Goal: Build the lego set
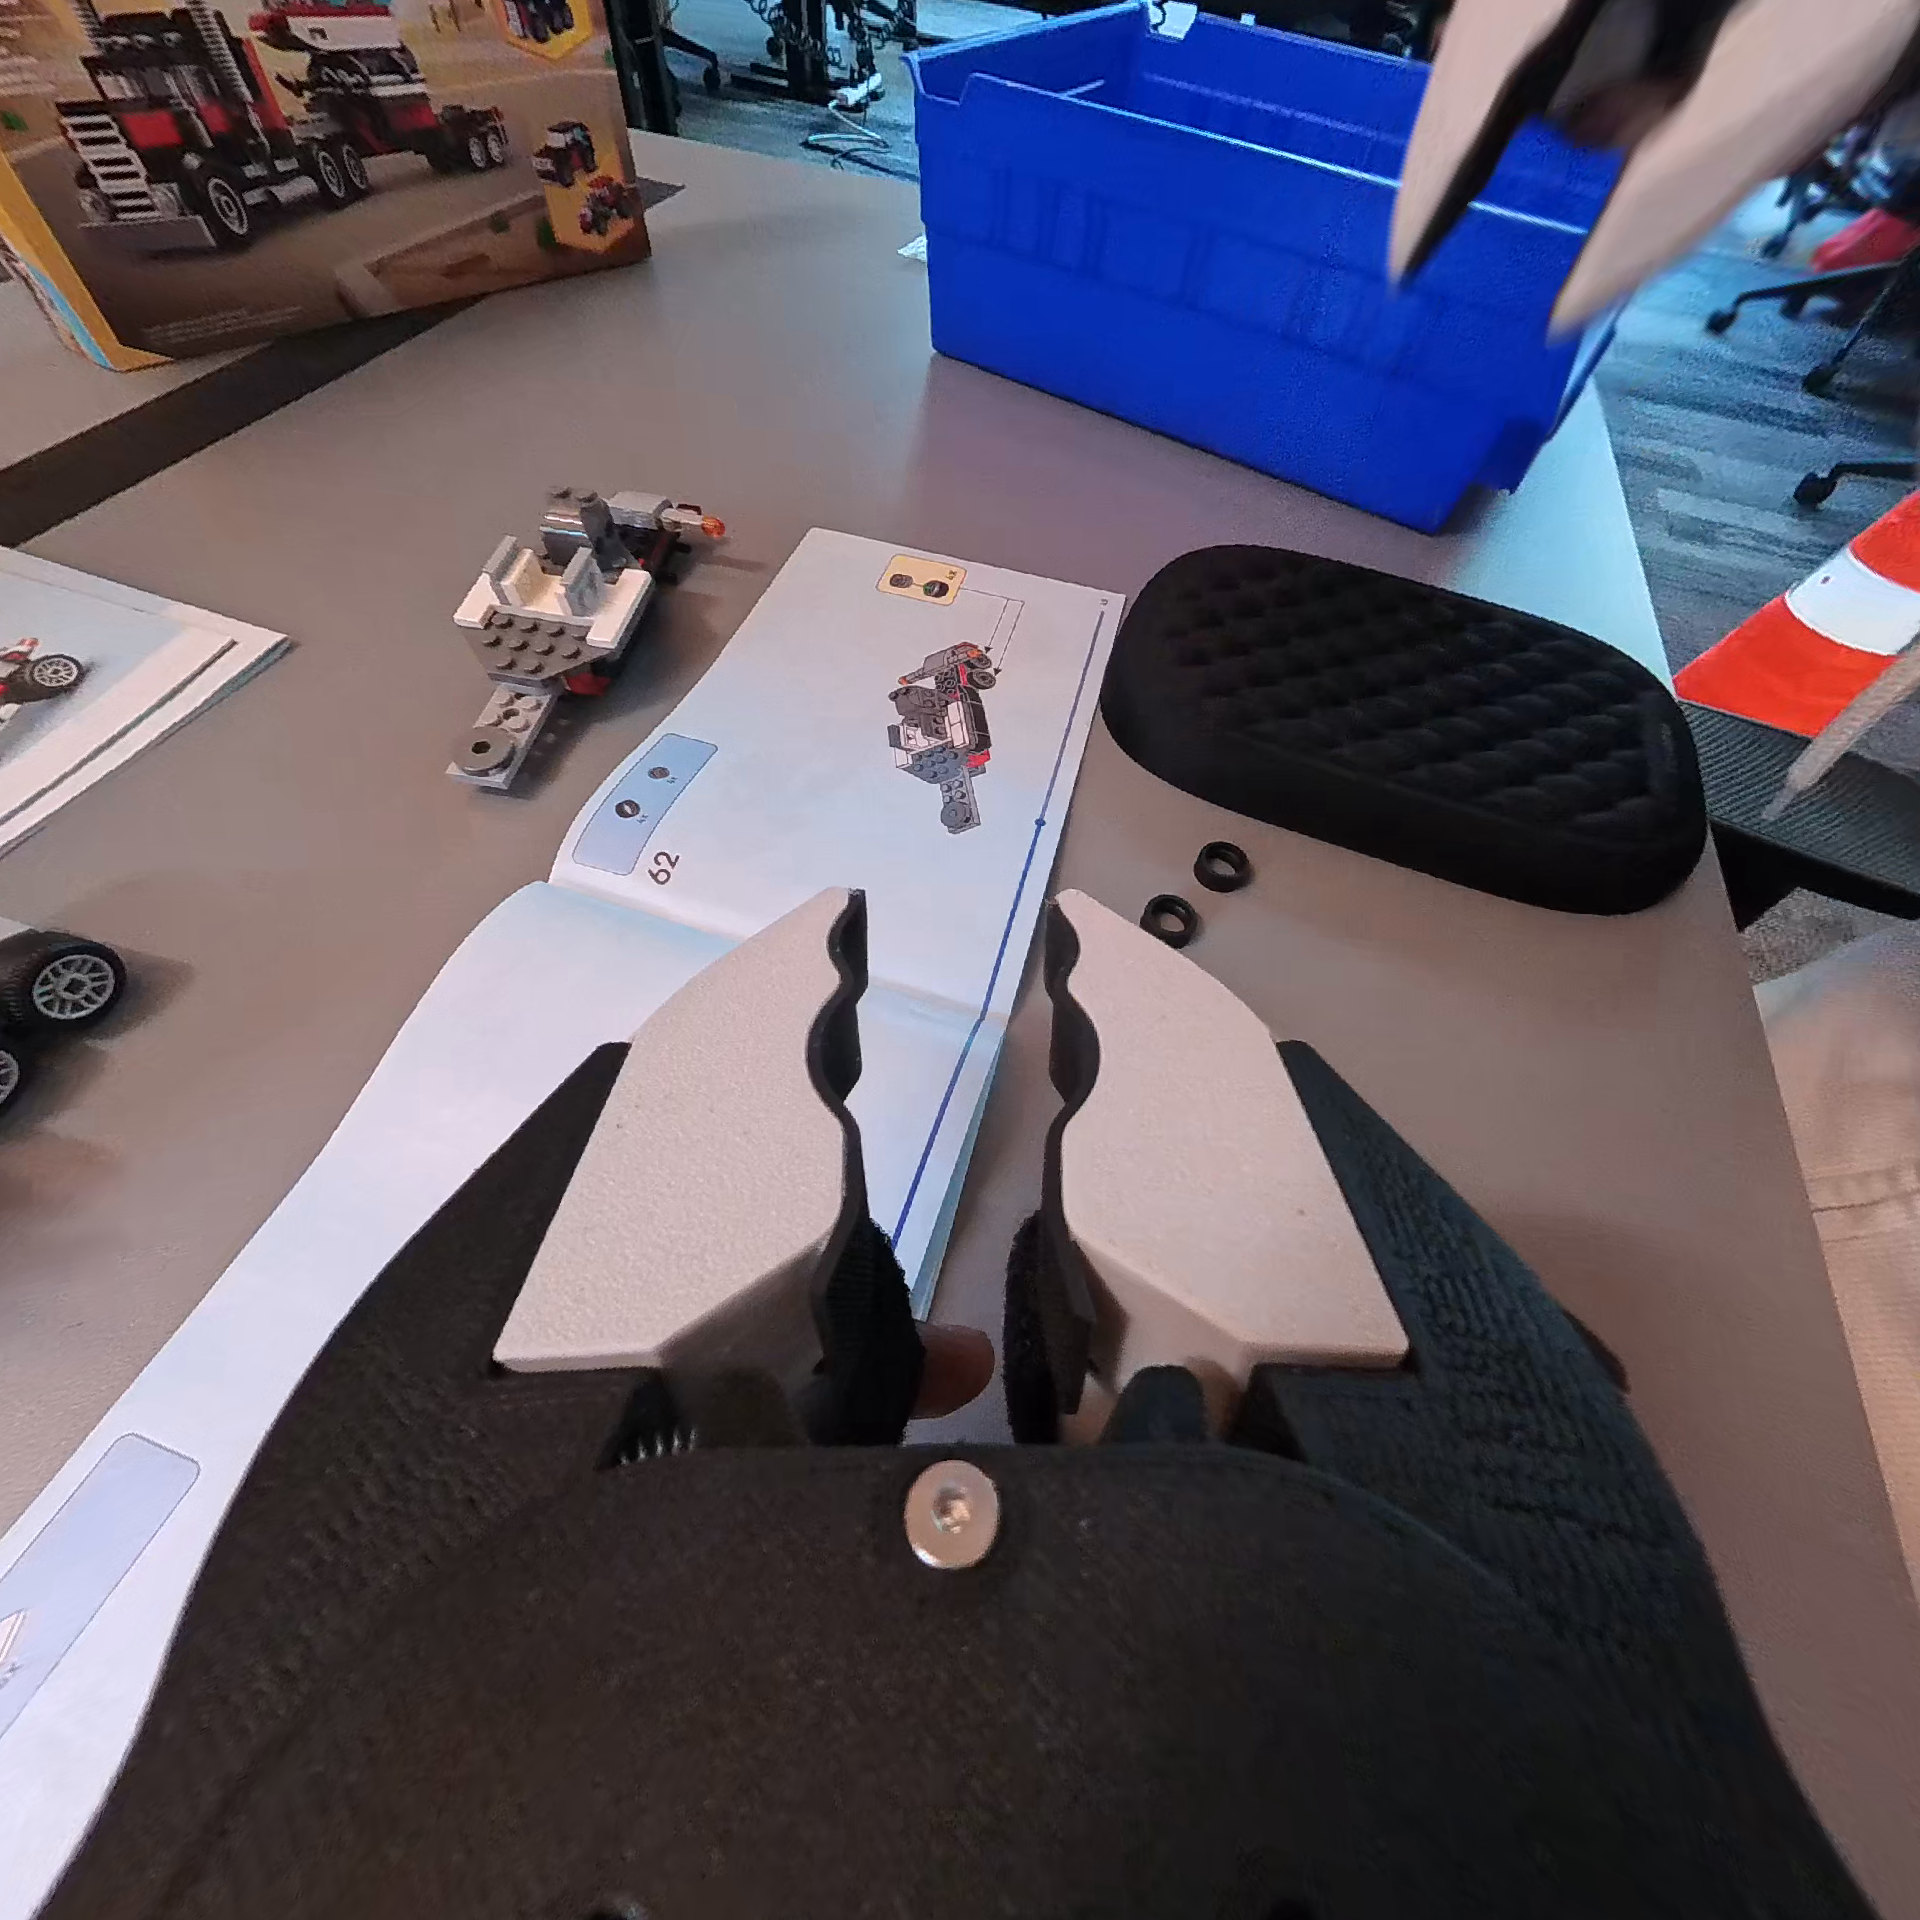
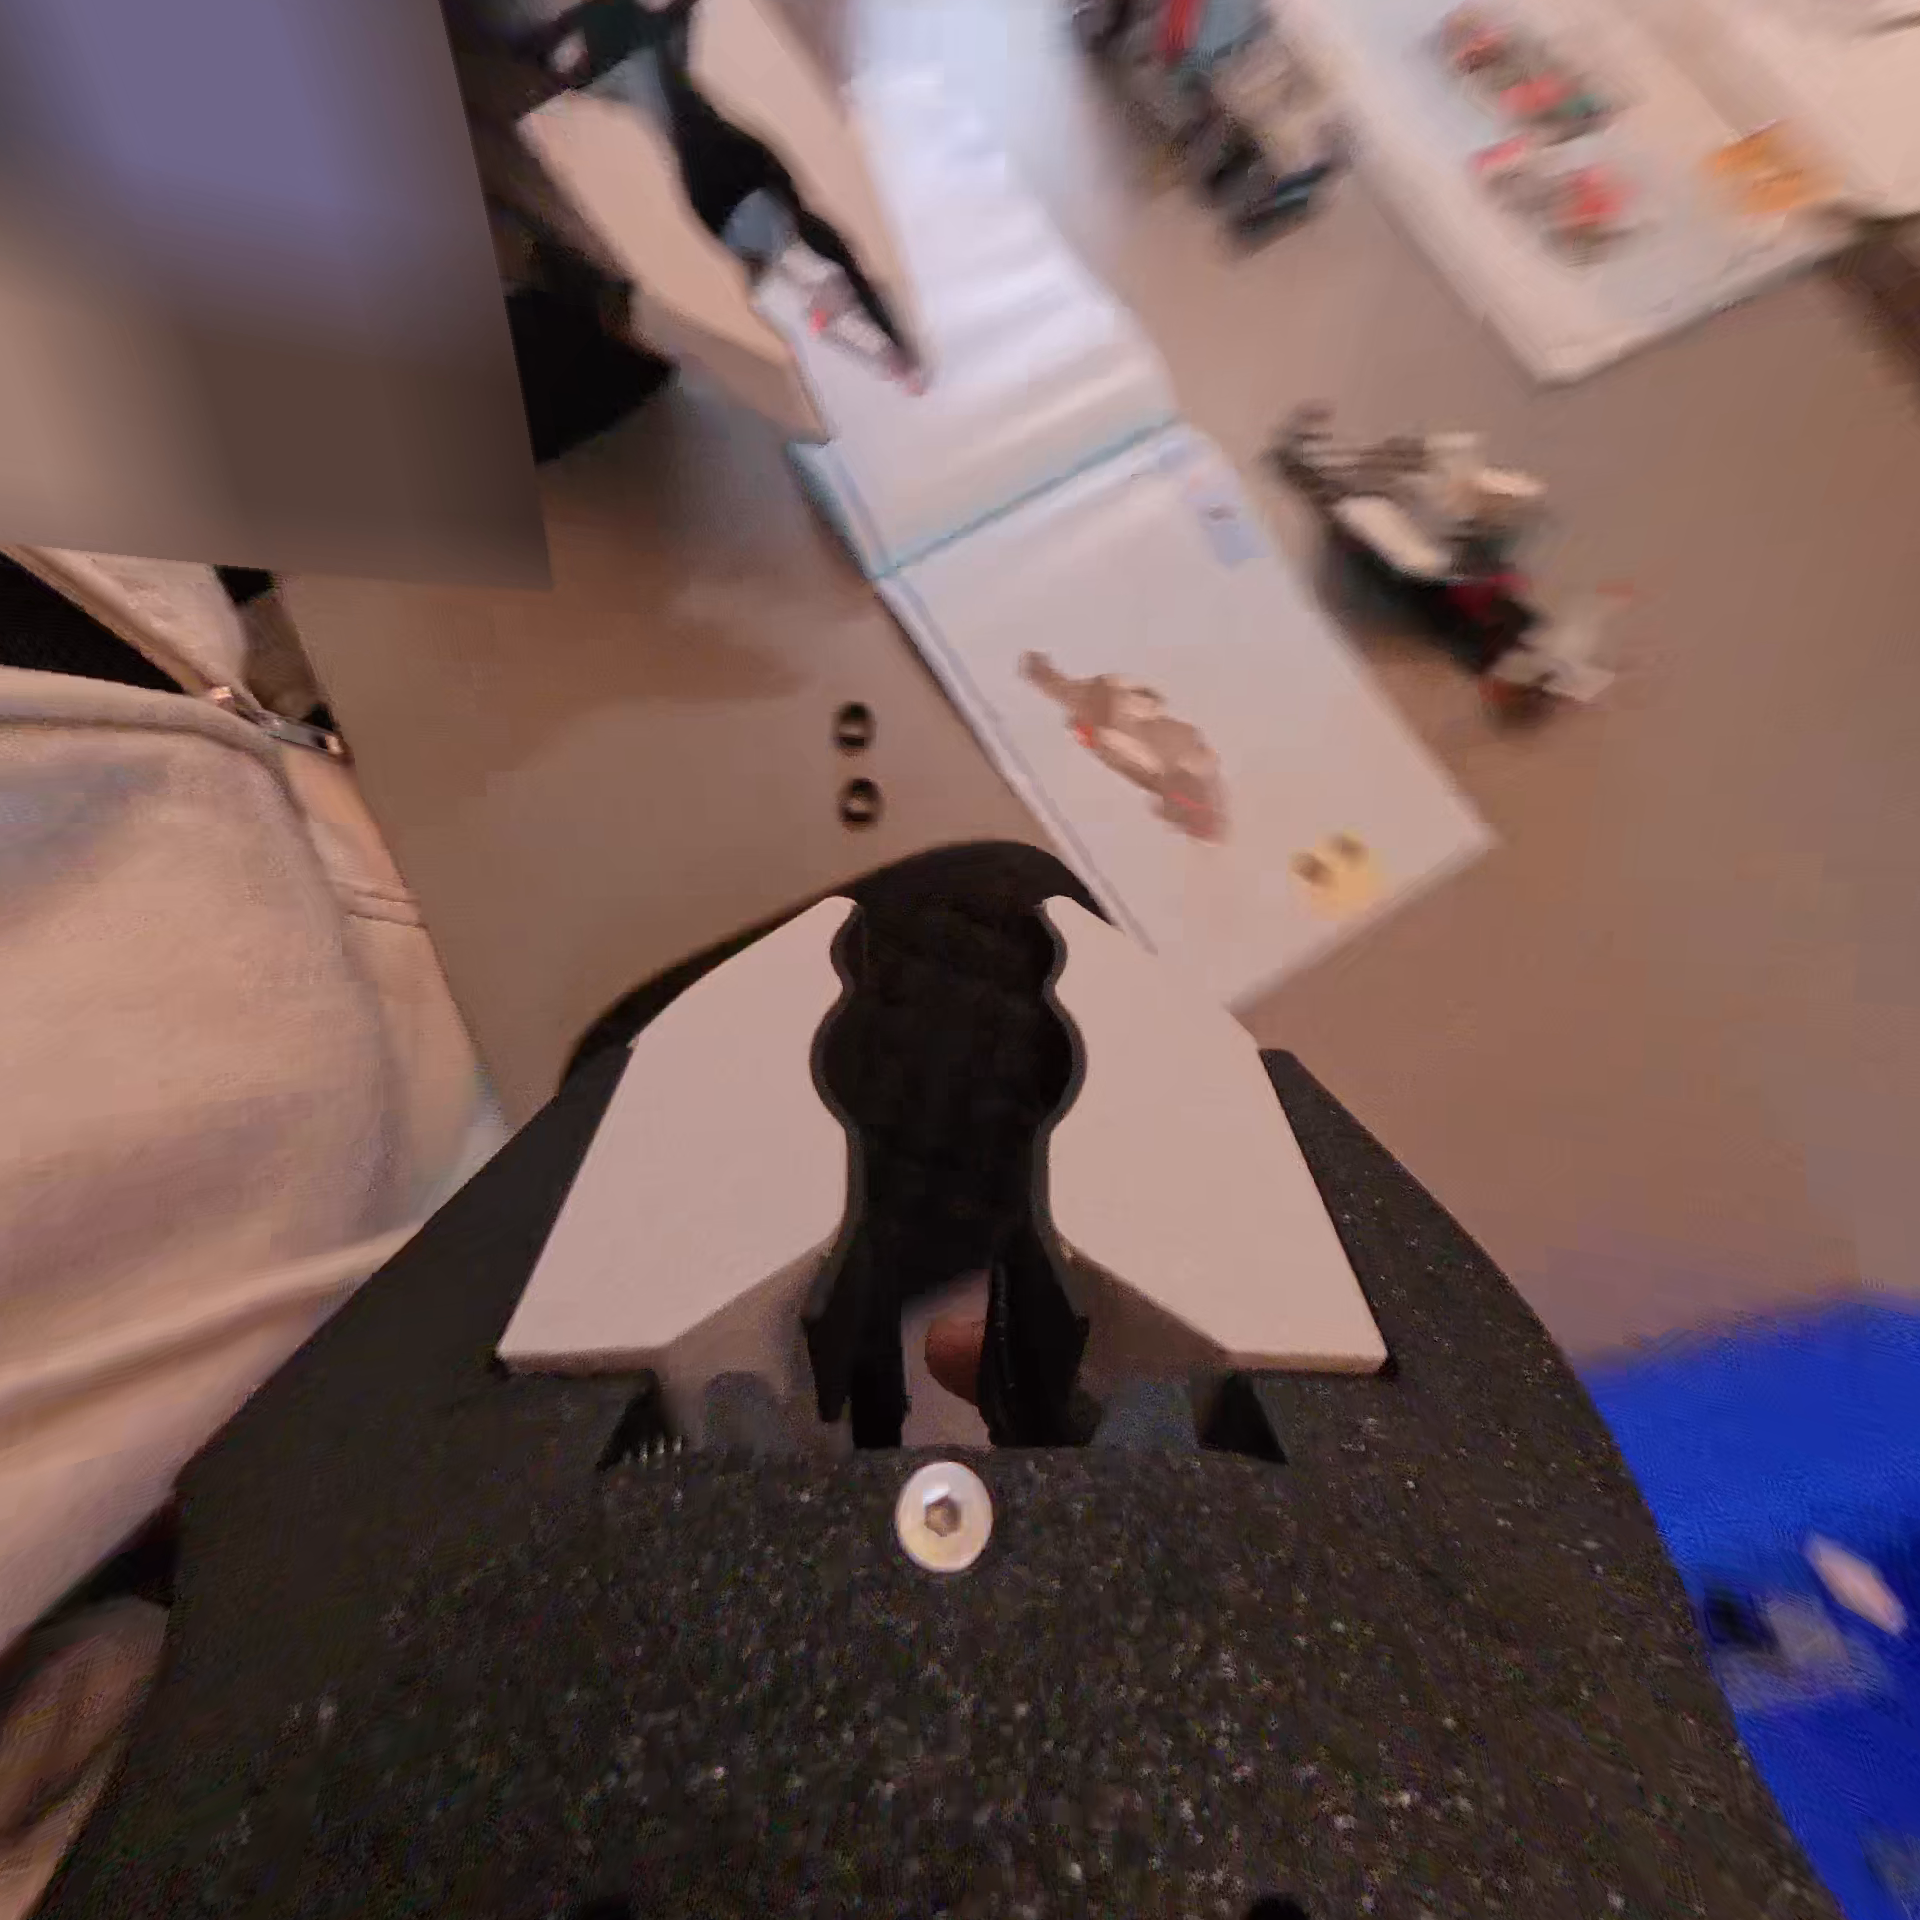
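The left claw (image 1: 951,914) is released above the booklet (image 1: 935,727). The right claw (image 2: 945,914) looks released too. The half-built truck (image 1: 566,623) sits mid-table. Two tiny tires (image 1: 1195,894) near the table's (image 1: 831,395) right edge could get bumped off.

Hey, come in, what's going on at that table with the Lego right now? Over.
Left gripper jaws open, empty, over instruction booklet. Right gripper jaws apart, empty, raised. Half-built model untouched; two small tyres loose beside booklet. Nothing blocking.

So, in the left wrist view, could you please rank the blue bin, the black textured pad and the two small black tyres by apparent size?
1. blue bin
2. black textured pad
3. two small black tyres, which look alike.
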